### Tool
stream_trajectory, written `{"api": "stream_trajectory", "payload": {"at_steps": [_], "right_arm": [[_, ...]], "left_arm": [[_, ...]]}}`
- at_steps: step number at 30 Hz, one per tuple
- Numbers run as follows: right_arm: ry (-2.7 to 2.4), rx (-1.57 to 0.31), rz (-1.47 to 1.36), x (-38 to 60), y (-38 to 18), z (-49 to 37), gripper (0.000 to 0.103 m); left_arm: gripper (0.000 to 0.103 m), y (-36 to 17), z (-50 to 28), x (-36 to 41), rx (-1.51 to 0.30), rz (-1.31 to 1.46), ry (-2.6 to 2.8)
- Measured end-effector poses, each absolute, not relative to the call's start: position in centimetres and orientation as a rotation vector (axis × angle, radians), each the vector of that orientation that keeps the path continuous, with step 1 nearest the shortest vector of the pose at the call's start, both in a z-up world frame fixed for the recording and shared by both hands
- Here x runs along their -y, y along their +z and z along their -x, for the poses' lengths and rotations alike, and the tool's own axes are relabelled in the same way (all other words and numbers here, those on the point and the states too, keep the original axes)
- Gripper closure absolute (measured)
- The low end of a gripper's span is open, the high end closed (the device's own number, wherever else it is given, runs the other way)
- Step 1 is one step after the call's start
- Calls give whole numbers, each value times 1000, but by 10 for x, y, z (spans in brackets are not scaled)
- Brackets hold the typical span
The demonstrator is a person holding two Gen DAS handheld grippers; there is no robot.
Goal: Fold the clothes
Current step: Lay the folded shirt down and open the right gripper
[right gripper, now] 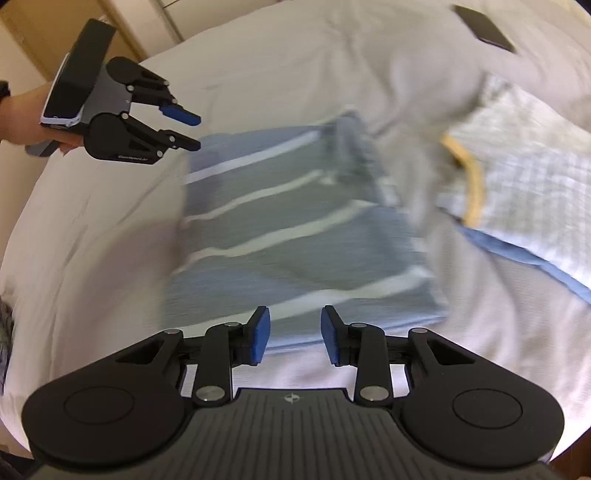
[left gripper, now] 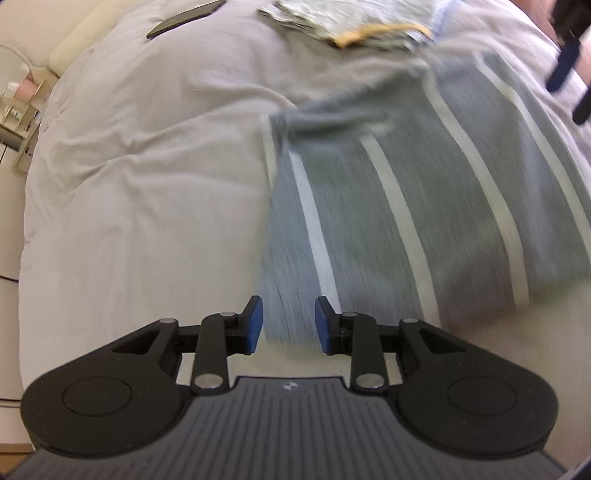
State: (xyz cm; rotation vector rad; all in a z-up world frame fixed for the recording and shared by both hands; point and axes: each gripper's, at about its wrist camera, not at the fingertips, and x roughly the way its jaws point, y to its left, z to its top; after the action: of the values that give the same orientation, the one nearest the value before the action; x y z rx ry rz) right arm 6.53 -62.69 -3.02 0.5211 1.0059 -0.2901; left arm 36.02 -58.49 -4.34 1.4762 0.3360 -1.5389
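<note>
A grey-blue garment with pale stripes (left gripper: 424, 192) lies folded on the bed, blurred in both views (right gripper: 295, 229). My left gripper (left gripper: 289, 321) hovers over its near left corner, open, with nothing between the blue pads (left gripper: 255, 325). The right wrist view shows this gripper (right gripper: 195, 131) in the air off the garment's far left corner, held by a hand (right gripper: 22, 110). My right gripper (right gripper: 295, 332) is open above the garment's near edge and grips nothing. Its fingers (left gripper: 565, 66) show at the top right edge of the left wrist view.
A pale grey sheet (left gripper: 147, 184) covers the bed. A light checked garment with yellow trim (right gripper: 517, 177) lies beyond the striped one (left gripper: 332, 18). A dark flat device (right gripper: 484, 26) rests near the far edge (left gripper: 184, 18). A small shelf (left gripper: 18, 110) stands beside the bed.
</note>
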Motion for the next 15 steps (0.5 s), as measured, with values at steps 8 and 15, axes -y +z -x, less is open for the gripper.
{"api": "stream_trajectory", "payload": {"at_steps": [8, 15], "right_arm": [[-418, -1074, -426, 546, -12, -92, 50], [-521, -1033, -464, 502, 22, -108, 33]], "left_arm": [[68, -47, -358, 519, -223, -1477, -1660], [66, -38, -356, 494, -194, -1455, -1736]]}}
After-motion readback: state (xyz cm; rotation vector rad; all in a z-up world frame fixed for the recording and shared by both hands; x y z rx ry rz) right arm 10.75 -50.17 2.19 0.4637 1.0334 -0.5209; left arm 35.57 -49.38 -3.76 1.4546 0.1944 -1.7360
